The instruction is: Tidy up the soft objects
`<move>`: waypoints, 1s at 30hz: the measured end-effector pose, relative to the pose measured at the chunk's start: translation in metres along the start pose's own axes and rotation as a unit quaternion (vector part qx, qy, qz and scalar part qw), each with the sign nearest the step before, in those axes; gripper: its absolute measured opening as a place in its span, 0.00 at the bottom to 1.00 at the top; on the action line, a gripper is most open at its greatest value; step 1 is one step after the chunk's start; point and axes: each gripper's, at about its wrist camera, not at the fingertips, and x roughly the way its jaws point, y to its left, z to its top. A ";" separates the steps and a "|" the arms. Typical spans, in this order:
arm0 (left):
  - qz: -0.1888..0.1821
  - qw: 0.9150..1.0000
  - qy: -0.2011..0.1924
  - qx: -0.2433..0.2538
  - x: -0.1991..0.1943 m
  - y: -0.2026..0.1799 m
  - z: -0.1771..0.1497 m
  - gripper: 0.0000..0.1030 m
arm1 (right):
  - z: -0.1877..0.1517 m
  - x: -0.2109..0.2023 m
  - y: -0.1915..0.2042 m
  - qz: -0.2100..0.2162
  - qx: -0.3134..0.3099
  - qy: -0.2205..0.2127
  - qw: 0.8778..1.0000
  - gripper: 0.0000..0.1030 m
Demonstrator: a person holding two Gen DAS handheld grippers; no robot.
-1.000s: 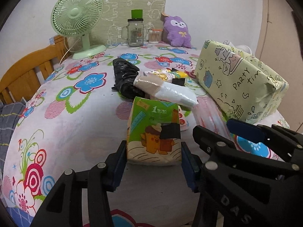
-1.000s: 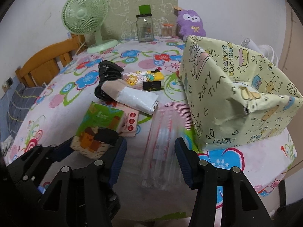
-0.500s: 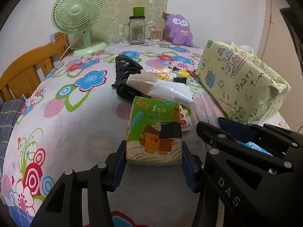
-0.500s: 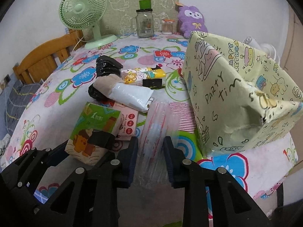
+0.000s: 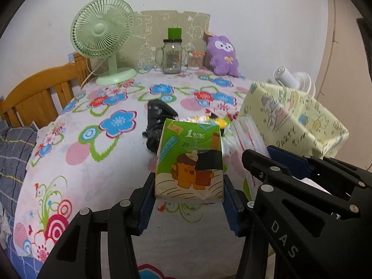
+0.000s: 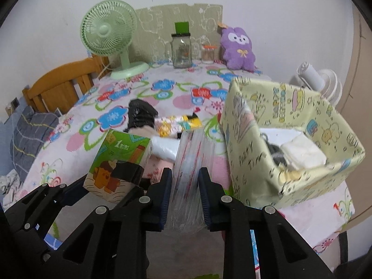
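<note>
Left gripper (image 5: 188, 201) is clamped on the green tissue pack (image 5: 189, 160), which is held clear of the floral tablecloth (image 5: 97, 162); right gripper (image 6: 185, 196) is pinched narrow around the clear plastic bag pack (image 6: 188, 160), also raised, as far as can be judged. Both loads are carried side by side, just left of the yellow party box (image 6: 279, 153), which sits at the table's right edge with its top open. Some white soft items and something dark are already seen inside the box, so part of the sorting looks done. Left on the cloth just behind the held items: a white plastic roll (image 6: 166, 150), a cartoon-print packet (image 6: 174, 124), a crumpled black bag (image 6: 139, 115). Roughly midway is the estimate: two items in hand not yet dropped, at least three to be collected. Further back, fan (image 6: 109, 30), glass jar (image 6: 182, 50) and purple plush (image 6: 237, 48) stand by the wall, untouched; whether the plush counts is unclear
</note>
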 end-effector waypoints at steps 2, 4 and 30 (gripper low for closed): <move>0.005 1.000 -0.005 -0.002 -0.005 0.000 0.006 0.53 | 0.005 -0.006 0.000 0.003 0.000 -0.007 1.000 0.25; 0.010 1.000 -0.011 -0.003 -0.011 -0.001 0.010 0.53 | 0.009 -0.011 -0.001 0.006 0.004 -0.012 1.000 0.25; 0.020 0.997 -0.075 0.007 -0.067 -0.022 0.058 0.53 | 0.058 -0.077 -0.012 0.016 -0.011 -0.083 0.996 0.25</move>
